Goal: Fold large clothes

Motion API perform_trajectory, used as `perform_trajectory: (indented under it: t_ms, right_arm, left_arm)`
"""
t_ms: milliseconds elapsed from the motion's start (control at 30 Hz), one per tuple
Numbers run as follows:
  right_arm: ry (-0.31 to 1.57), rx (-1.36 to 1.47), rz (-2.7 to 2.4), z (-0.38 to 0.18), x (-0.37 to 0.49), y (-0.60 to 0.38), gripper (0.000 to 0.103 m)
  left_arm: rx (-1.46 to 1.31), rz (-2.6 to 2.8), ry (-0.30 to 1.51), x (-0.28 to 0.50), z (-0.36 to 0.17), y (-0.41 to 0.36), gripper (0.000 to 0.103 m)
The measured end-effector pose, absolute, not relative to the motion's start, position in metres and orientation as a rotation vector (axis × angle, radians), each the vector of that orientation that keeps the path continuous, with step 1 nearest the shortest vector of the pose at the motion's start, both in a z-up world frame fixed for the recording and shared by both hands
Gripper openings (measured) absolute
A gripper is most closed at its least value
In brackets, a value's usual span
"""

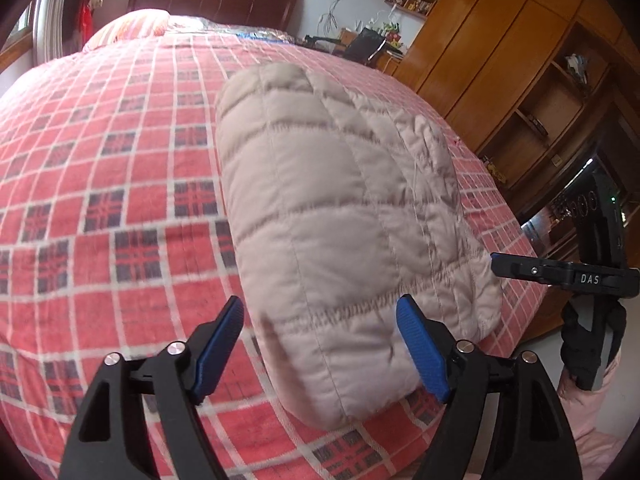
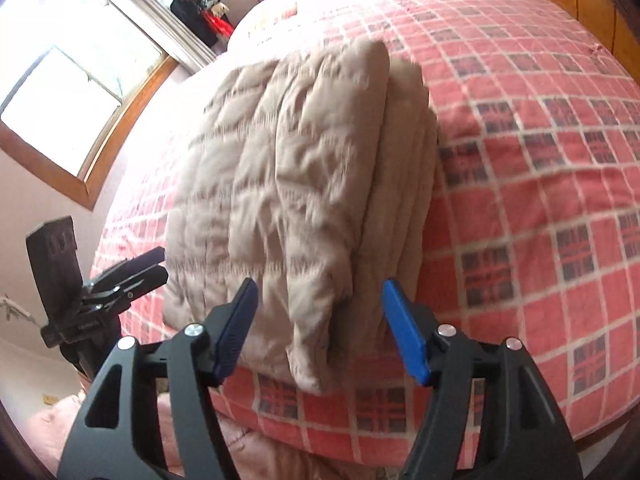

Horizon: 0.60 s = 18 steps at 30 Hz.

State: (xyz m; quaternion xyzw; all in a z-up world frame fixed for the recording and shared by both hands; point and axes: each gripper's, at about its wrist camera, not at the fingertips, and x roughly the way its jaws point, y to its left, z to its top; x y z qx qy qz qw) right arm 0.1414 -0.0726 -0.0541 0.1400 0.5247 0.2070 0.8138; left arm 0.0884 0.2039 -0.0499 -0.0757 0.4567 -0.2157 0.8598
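Note:
A beige quilted puffer jacket (image 1: 332, 208) lies folded into a thick bundle on the red plaid bedspread (image 1: 100, 160). In the right wrist view the jacket (image 2: 288, 176) shows stacked layers along its right side. My left gripper (image 1: 320, 320) is open, its blue pads on either side of the bundle's near end, holding nothing. My right gripper (image 2: 318, 308) is open too, raised just before the bundle's near edge. The right gripper (image 1: 560, 276) shows at the right edge of the left wrist view, and the left gripper (image 2: 132, 276) at the left of the right wrist view.
The bed runs back to a dark headboard (image 1: 212, 0) with a striped pillow (image 1: 132, 26). Wooden wardrobes and shelves (image 1: 520, 60) stand along the right side. A window (image 2: 80, 80) is on the left wall. Pink fabric (image 2: 52, 420) lies below the bed's near edge.

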Motion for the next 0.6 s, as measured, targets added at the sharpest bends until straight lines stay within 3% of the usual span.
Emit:
perform_trajectory:
  t_ms: [100,600]
  right_arm:
    - [1.108,0.292,0.427,-0.050,0.159,-0.071,0.080]
    - [1.216,0.545,0.573,-0.121,0.223,-0.099,0.093]
  left_arm:
    - [-0.155,-0.432,0.950,0.102,-0.047,0.205,0.081]
    - [-0.449,-0.686,1.069,0.172,-0.101,0.225,0.093]
